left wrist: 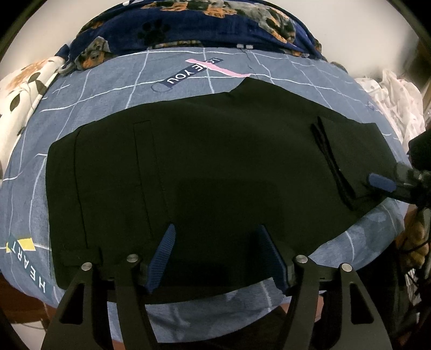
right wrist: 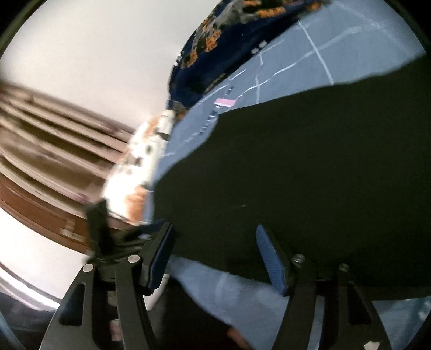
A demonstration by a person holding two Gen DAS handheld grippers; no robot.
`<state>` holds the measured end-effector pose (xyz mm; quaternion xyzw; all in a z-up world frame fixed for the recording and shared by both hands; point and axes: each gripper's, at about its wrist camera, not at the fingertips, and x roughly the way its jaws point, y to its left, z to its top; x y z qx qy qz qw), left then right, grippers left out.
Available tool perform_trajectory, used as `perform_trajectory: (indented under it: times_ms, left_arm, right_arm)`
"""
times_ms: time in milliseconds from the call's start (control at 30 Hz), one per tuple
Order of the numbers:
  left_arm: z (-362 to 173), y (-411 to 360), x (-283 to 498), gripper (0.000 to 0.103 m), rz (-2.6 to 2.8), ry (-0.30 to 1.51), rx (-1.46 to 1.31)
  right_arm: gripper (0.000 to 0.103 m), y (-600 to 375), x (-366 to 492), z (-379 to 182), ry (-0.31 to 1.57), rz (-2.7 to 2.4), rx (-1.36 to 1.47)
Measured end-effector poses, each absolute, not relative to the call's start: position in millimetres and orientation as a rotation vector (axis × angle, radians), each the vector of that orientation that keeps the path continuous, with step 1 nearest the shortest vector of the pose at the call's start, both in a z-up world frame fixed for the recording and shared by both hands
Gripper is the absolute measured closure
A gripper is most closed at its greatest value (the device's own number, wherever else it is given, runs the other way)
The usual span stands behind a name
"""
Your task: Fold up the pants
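Observation:
Black pants [left wrist: 215, 167] lie folded flat across a blue-grey bed sheet [left wrist: 107, 88]. My left gripper [left wrist: 215, 242] is open, its blue-padded fingers [left wrist: 164, 255] spread over the near edge of the pants, holding nothing. My right gripper shows at the right edge of the left wrist view, one blue pad [left wrist: 381, 183] at the right end of the pants. In the blurred right wrist view the right gripper [right wrist: 215, 242] is open over the edge of the pants [right wrist: 309, 175], with the sheet [right wrist: 229, 285] beneath.
A navy dog-print blanket [left wrist: 188, 24] is bunched at the far side of the bed. White patterned fabric lies at the left [left wrist: 24, 88] and right [left wrist: 396, 97]. The bed's near edge drops off below the grippers.

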<state>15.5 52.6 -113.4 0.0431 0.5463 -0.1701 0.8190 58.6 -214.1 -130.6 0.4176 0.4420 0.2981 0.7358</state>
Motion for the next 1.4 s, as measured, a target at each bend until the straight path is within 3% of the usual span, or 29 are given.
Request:
perform_trajectory:
  times_ms: [267, 433, 500, 767, 1000, 1067, 1133, 1367, 1400]
  left_arm:
    - [-113, 51, 16, 0.037, -0.365, 1.159, 0.088]
    - [-113, 50, 15, 0.037, -0.364, 1.160, 0.099]
    - [-113, 50, 15, 0.037, -0.365, 1.161, 0.095]
    - [-113, 50, 15, 0.035, -0.359, 1.167, 0.099]
    - [-114, 53, 16, 0.034, -0.358, 1.170, 0.088]
    - [-114, 53, 16, 0.034, -0.357, 1.171, 0.085]
    - [-114, 52, 16, 0.033, -0.356, 1.170, 0.089]
    - [-116, 51, 16, 0.029, -0.354, 1.169, 0.108]
    - [-116, 50, 16, 0.029, -0.356, 1.168, 0.113]
  right_arm:
    - [0.043, -260, 55, -113, 0.872, 0.523, 0.914]
    - [0.066, -254, 60, -139, 0.963, 0.471, 0.897]
    - [0.071, -249, 59, -145, 0.992, 0.468, 0.869]
    - [0.075, -249, 59, -145, 1.005, 0.532, 0.878]
    - [0.075, -358, 67, -99, 0.797, 0.397, 0.908]
    - [0.077, -389, 73, -107, 0.812, 0.331, 0.926]
    - [0.087, -407, 79, -118, 0.834, 0.298, 0.930]
    - [0.092, -415, 96, -153, 0.938, 0.206, 0.856]
    - [0.097, -414, 97, -158, 0.953, 0.192, 0.851]
